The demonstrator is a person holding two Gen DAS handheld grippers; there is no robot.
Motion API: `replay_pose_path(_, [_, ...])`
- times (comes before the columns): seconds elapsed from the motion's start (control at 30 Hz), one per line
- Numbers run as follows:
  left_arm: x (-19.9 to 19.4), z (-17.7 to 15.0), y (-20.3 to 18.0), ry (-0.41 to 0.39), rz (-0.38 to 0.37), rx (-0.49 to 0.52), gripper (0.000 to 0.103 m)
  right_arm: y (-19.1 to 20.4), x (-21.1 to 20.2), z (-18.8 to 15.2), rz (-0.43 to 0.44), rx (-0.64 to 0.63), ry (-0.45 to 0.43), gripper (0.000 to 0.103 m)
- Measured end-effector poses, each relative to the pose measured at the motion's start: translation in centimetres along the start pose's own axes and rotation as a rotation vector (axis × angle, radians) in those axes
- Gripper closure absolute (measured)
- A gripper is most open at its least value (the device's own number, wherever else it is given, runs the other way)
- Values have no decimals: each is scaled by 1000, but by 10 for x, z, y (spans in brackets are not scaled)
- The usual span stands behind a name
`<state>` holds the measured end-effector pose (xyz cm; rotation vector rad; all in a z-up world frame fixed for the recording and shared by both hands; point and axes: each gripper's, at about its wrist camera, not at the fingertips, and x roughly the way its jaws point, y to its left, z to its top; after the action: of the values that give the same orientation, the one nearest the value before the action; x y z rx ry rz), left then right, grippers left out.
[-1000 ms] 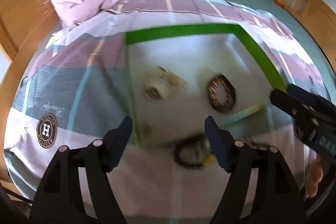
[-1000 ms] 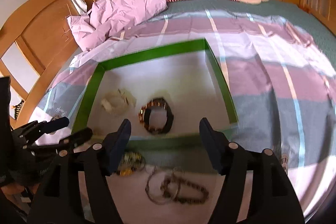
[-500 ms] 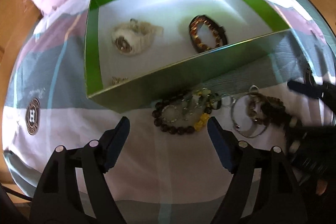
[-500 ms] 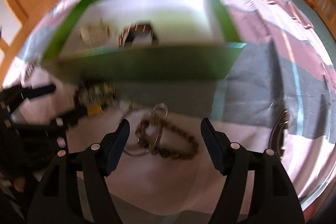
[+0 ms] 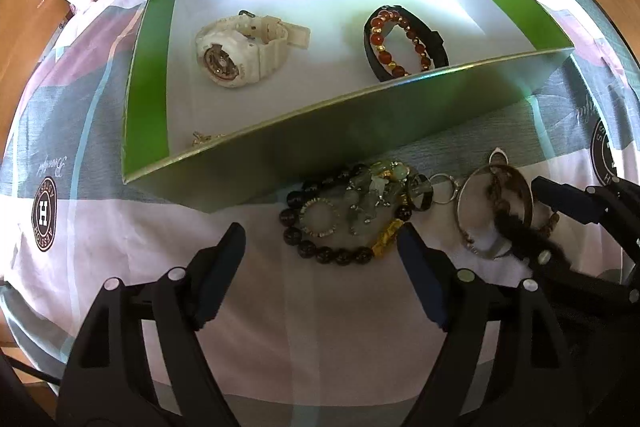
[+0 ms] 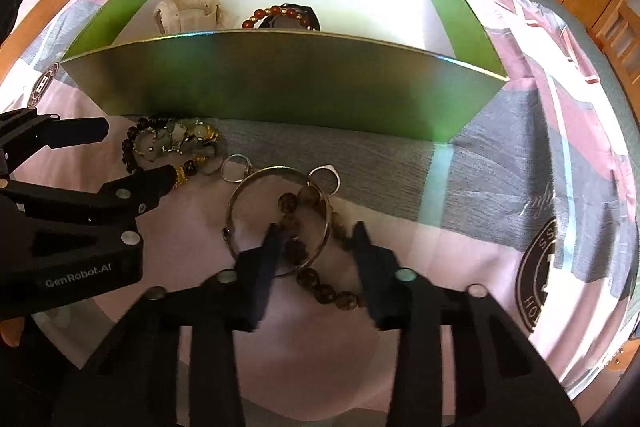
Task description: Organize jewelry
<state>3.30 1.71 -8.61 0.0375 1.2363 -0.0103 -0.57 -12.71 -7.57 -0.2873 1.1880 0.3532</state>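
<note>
While our right gripper (image 6: pixel 316 239) hangs low over the tangle on the bedspread (image 6: pixel 520 163), its jaws stand partly open astride the brown bead bracelet (image 6: pixel 308 259) and the near rim of the silver bangle (image 6: pixel 280 219), gripping nothing yet. Our left gripper (image 5: pixel 322 243) waits wide open and empty, just short of the dark bead and jade cluster (image 5: pixel 352 215). Both piles lie outside the green box (image 5: pixel 360 131), close against its near wall; inside sit a white watch (image 5: pixel 240 51) and a red bead bracelet (image 5: pixel 404 43).

We judge the main risk is closing on bangle and beads together, since they overlap and two small rings (image 6: pixel 324 179) touch the bangle, so a lift could drag the whole knot or shed a piece on the cloth. The brown bracelet's long axis runs from the bangle's centre back toward our right gripper and off to its right, lying flat
</note>
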Motion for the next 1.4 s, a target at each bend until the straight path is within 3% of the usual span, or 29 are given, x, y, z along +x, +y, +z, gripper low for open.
replay_pose_path(0.03, [0,-1,0,-1,-10,2,37,0,-1,0,4,1,-3,79])
replay_pose_path(0.2, [-7,-5,-11,-1,-28,15,59,0,-4,0,15,8,-10,87])
replay_pose_path(0.27, [-9,-4,-13,4,-47,17,77,-6,-6,1,23,24,-17,90])
replay_pose_path(0.3, [-11,-5,-12,15,-62,18,92,-8,-9,1,28,34,-21,93])
replay_pose_path(0.4, [-20,-6,-7,18,-33,21,97,-14,-16,3,34,64,-52,96])
replay_pose_path(0.73, [-46,-6,39,-4,-101,-109,97,-31,-45,8,102,143,-149,99])
replay_pose_path(0.9, [-28,-3,36,25,-87,-117,73,-42,-32,12,88,168,-79,98])
replay_pose_path(1.1, [-4,-4,35,60,-55,-134,72,-45,-20,10,41,173,-38,69])
replay_pose_path(1.3, [5,-1,36,35,-61,-167,50,-42,-11,8,0,162,-6,53])
replay_pose_path(1.4, [7,-1,28,22,-53,-156,42,-38,-9,8,-22,150,-11,52])
